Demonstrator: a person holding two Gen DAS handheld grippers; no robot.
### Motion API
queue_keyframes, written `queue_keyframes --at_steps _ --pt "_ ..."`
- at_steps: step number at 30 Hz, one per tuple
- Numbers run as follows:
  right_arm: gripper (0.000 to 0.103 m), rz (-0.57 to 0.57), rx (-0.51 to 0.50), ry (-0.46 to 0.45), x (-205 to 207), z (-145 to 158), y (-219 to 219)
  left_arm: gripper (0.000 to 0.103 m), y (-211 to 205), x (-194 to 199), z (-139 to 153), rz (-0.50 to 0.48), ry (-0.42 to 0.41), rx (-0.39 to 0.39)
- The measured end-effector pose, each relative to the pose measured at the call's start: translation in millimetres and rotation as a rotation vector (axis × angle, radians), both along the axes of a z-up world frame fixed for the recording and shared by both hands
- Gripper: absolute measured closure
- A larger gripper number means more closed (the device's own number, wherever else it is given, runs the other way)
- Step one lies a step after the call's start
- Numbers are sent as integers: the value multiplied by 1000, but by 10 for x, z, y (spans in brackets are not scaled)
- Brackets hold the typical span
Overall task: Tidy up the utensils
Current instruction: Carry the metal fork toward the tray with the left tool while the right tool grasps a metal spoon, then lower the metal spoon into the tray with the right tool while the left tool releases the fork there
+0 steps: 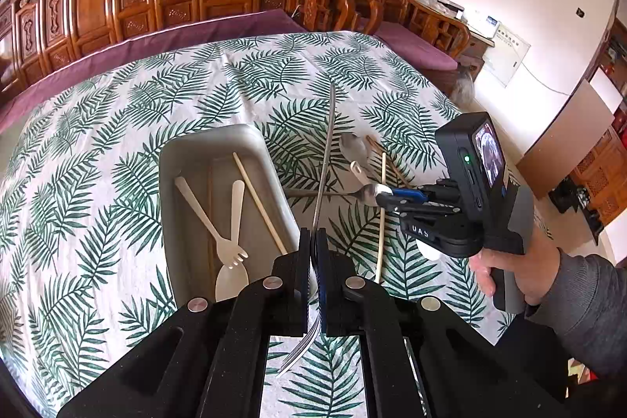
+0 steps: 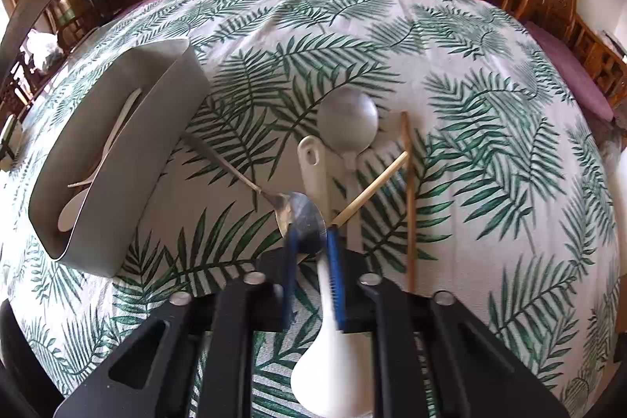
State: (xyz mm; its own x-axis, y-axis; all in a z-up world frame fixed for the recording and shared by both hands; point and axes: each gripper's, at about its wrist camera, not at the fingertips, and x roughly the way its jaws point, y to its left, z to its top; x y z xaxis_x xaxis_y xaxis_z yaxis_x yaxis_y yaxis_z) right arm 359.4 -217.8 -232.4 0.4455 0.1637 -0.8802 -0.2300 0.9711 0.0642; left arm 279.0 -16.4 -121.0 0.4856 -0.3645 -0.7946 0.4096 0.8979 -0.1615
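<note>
- Sorting is judged partly done: inside the grey tray [image 1: 219, 143] a cream plastic fork [image 1: 211, 218], a cream plastic spoon [image 1: 234, 253] and a pale chopstick [image 1: 258, 202] are already laid, with a darker stick faintly seen along the floor of the tray.
- A metal fork [image 1: 323, 163] is pinched between the closed left tongs [image 1: 313, 253], its tines pointing back under the camera and its handle raised beside the tray's right wall.
- A metal spoon [image 2: 303, 222] is straddled at its bowl by the right tongs [image 2: 313, 249], which are narrow; whether it is truly clamped cannot be told, since one finger is blurred.
- Left on the leaf-print bench [image 2: 470, 104], as judged: a grey ladle-type spoon [image 2: 347, 122], a white spoon [image 2: 325, 300] running under the right tongs, a pale chopstick [image 2: 372, 189] and a brown chopstick [image 2: 409, 202], all crossing one another near the metal spoon.
- The bowl of the white spoon is partly cut off by the lower edge of the right wrist view.
- The near end of the tray is hidden behind the left tongs, so a full count of its contents cannot be made.
</note>
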Motion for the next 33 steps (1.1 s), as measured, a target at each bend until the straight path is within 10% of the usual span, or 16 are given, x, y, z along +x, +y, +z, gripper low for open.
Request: queue_keyframes --at_steps 33 --pt "101 -94 112 -139 -234 858 -177 100 412 484 -230 198 35 63"
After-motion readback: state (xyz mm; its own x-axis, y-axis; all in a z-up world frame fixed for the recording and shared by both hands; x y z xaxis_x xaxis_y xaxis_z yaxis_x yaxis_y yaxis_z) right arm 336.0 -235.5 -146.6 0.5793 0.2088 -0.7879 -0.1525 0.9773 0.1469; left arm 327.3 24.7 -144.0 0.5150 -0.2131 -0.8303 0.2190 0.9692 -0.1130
